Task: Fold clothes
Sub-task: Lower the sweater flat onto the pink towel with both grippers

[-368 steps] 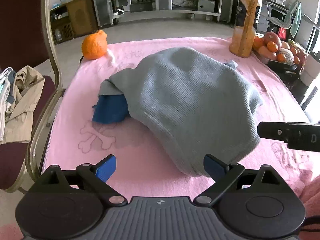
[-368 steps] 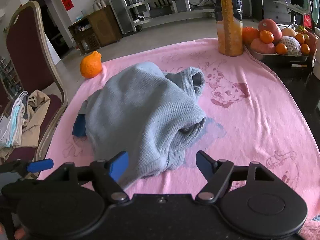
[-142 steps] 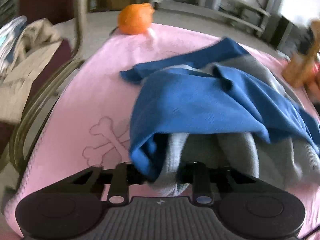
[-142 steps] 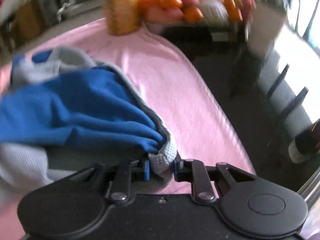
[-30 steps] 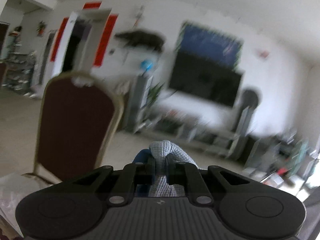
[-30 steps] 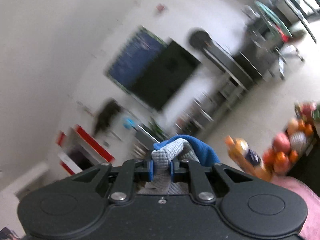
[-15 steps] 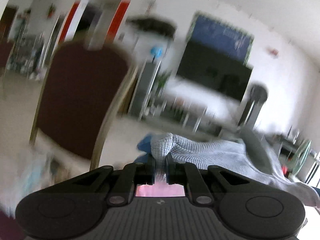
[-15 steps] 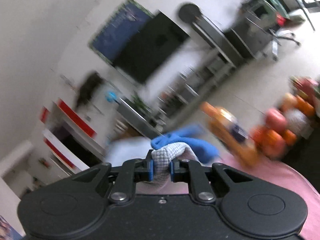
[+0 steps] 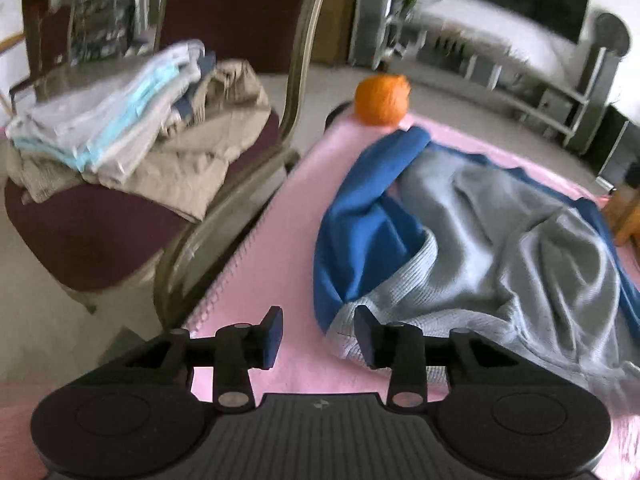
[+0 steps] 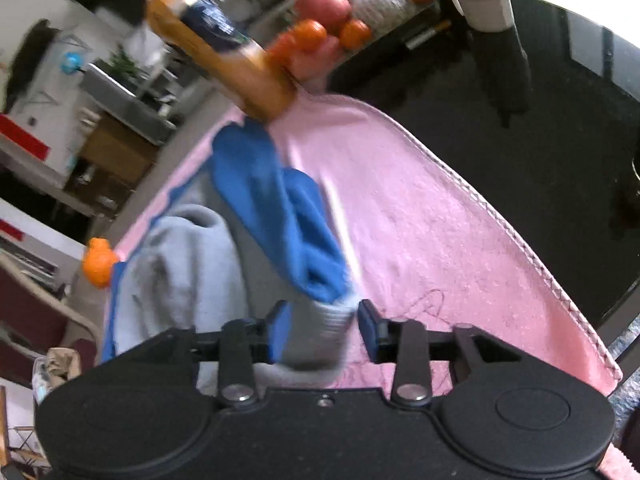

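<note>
Grey-and-blue sweater (image 9: 500, 232) lies spread, rumpled and unfolded, mid-frame on the pink bench (image 9: 280, 240); we see both jaws wide, holding nothing.

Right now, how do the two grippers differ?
The left gripper stands open over bare pink towel, the sweater hem beside its right finger. The right gripper has the grey cuff between its open fingers. Both are open, low over the table.
</note>
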`<state>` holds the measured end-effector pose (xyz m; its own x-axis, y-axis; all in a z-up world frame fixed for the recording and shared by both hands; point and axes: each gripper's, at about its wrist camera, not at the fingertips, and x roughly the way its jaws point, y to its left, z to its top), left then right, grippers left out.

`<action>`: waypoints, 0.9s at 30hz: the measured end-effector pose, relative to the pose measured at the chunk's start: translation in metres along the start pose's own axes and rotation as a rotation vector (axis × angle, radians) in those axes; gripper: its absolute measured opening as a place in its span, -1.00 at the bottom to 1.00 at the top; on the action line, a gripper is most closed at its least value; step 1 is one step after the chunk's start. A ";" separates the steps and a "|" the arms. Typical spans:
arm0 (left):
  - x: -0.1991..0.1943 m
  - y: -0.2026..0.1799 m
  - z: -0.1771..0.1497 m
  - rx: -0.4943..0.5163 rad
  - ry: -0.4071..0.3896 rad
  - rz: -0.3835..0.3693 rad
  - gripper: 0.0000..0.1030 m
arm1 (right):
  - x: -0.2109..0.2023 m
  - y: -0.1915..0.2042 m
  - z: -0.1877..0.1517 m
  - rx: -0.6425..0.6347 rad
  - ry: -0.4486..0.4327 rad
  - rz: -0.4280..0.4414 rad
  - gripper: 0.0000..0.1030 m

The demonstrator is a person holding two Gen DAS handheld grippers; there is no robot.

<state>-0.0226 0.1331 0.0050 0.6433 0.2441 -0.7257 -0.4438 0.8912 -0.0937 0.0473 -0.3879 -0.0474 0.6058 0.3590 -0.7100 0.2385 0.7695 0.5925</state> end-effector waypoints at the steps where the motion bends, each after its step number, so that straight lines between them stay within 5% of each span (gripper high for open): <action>1: 0.002 0.000 -0.001 0.001 0.002 -0.018 -0.23 | -0.003 -0.001 -0.003 0.015 0.000 0.024 -0.28; 6: 0.007 -0.021 -0.001 0.092 0.004 -0.125 -0.09 | -0.007 0.016 -0.001 -0.054 -0.057 0.056 -0.28; 11: 0.026 -0.072 -0.006 0.398 0.009 -0.131 0.24 | 0.008 0.037 -0.006 -0.176 -0.025 0.085 -0.17; 17: 0.052 -0.097 -0.010 0.629 0.020 -0.151 0.25 | 0.038 0.071 -0.020 -0.392 0.061 0.020 0.08; 23: 0.061 -0.102 -0.025 0.739 0.027 -0.206 0.11 | 0.063 0.100 -0.035 -0.591 0.139 -0.044 -0.07; 24: 0.063 -0.103 -0.028 0.757 0.028 -0.215 -0.05 | 0.065 0.101 -0.039 -0.614 0.145 -0.053 -0.08; 25: 0.064 -0.104 -0.031 0.775 0.028 -0.224 -0.41 | 0.067 0.103 -0.043 -0.638 0.152 -0.063 -0.19; 26: 0.065 -0.105 -0.033 0.793 0.028 -0.233 -0.85 | 0.070 0.105 -0.046 -0.661 0.159 -0.072 -0.56; 27: 0.066 -0.106 -0.036 0.811 0.029 -0.242 -0.98 | 0.072 0.106 -0.050 -0.685 0.165 -0.082 -0.79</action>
<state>0.0447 0.0406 -0.0576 0.6421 0.0109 -0.7666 0.2961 0.9188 0.2611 0.0781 -0.2539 -0.0542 0.4703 0.3195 -0.8227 -0.2856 0.9371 0.2007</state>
